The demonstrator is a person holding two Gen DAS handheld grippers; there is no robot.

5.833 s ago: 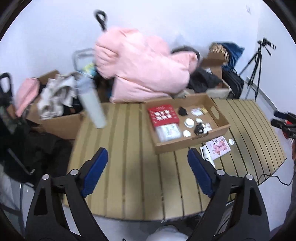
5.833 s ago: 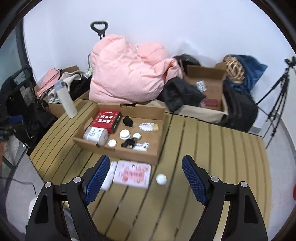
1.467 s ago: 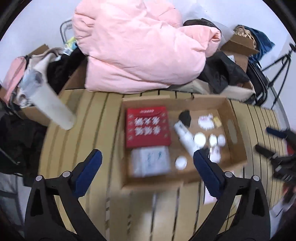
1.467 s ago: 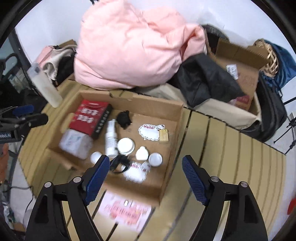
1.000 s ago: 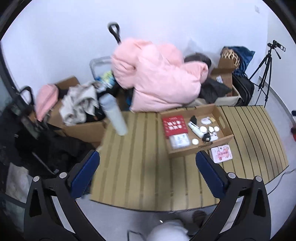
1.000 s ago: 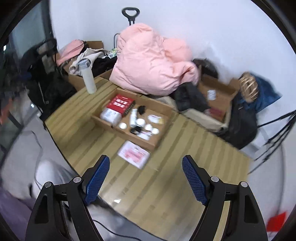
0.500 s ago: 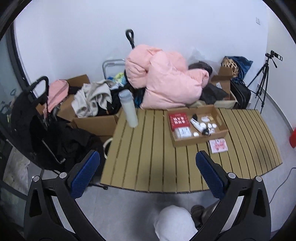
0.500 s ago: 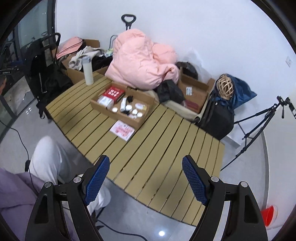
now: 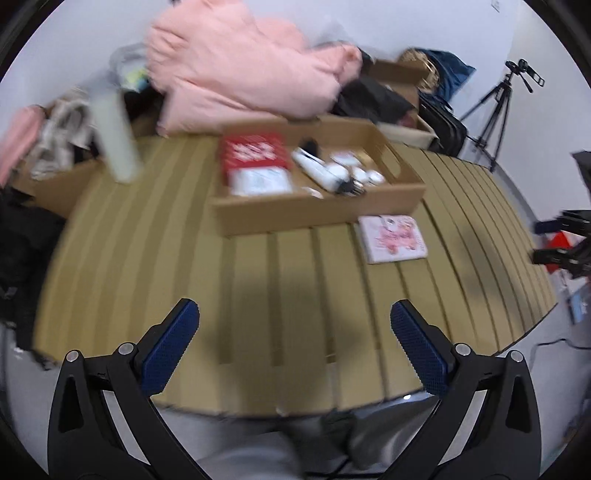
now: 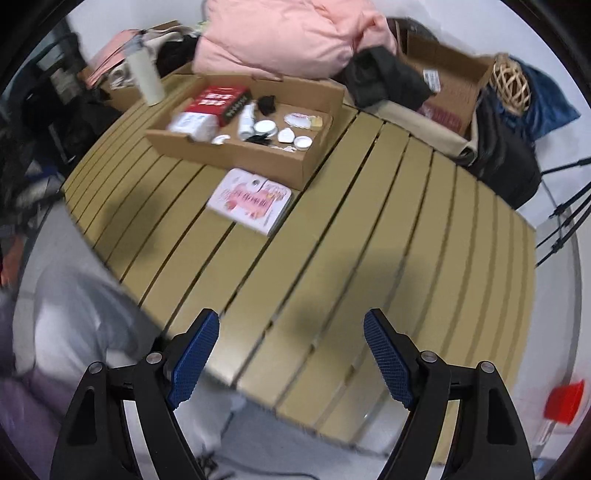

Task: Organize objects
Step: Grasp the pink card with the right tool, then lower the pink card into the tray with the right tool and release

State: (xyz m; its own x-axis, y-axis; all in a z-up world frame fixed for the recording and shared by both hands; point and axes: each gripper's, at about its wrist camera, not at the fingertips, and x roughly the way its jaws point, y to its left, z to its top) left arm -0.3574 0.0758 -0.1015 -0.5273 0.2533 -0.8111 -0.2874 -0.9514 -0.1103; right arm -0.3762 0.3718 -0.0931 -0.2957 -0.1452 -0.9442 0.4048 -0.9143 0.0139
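Both the left gripper (image 9: 294, 321) and right gripper (image 10: 291, 332) hang spread and empty over the slatted table (image 10: 369, 240); the pink booklet (image 10: 251, 201), probably next, lies at eleven o'clock, outside the cardboard tray (image 10: 236, 151).

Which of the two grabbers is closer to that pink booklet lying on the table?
Hard to call; neither is clearly nearer. Both the left gripper and the right gripper hang open over bare slats near the table's front edge, well short of the pink booklet, which lies just outside the cardboard tray.

table (image 10: 369, 221): tan slats | box (image 10: 236, 155): brown | booklet (image 10: 251, 201): pink-white print | coat (image 10: 288, 33): pink
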